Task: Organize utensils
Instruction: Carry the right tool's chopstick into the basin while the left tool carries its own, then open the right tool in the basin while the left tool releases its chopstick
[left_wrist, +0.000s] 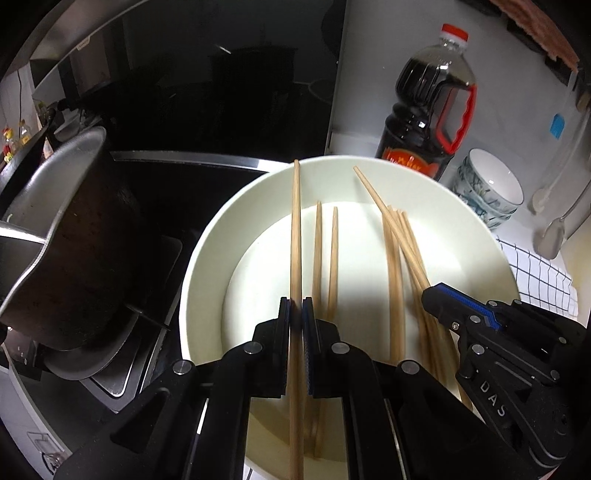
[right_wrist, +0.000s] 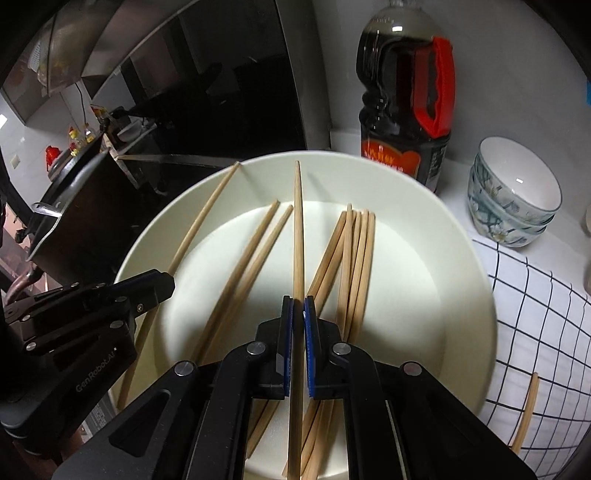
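Over the white bowl (left_wrist: 207, 236) I hold both of my tongs, and each one is clamped on one wooden chopstick. My left gripper (left_wrist: 296, 306) has its two blue pads pressed on the left chopstick (left_wrist: 295, 221), whose far tip reaches past the back rim of the bowl. My right gripper (right_wrist: 298, 306) is closed in the same way on the right chopstick (right_wrist: 297, 229), and this one points toward the back rim too, more to the middle of the bowl.

Inside the bowl lie the other chopsticks. A loose pair (right_wrist: 255, 251) lies on the bottom between my two held sticks. A bundle (right_wrist: 354, 258) of several sticks lies on the right half of the bowl, close together and nearly parallel. In the left wrist view my right gripper is seen from the side, just above this bundle.

Outside the bowl, on its right side, a checked cloth (right_wrist: 532, 317) is spread on the counter, and one more chopstick (right_wrist: 528, 413) lies on it, just beside the rim. Behind the bowl stands a dark sauce bottle (right_wrist: 402, 92) with a red handle. Right of the bowl, behind the cloth, stand some stacked patterned bowls (right_wrist: 513, 199). Left of the bowl I see a dark metal pot (left_wrist: 74, 251) on the stove.
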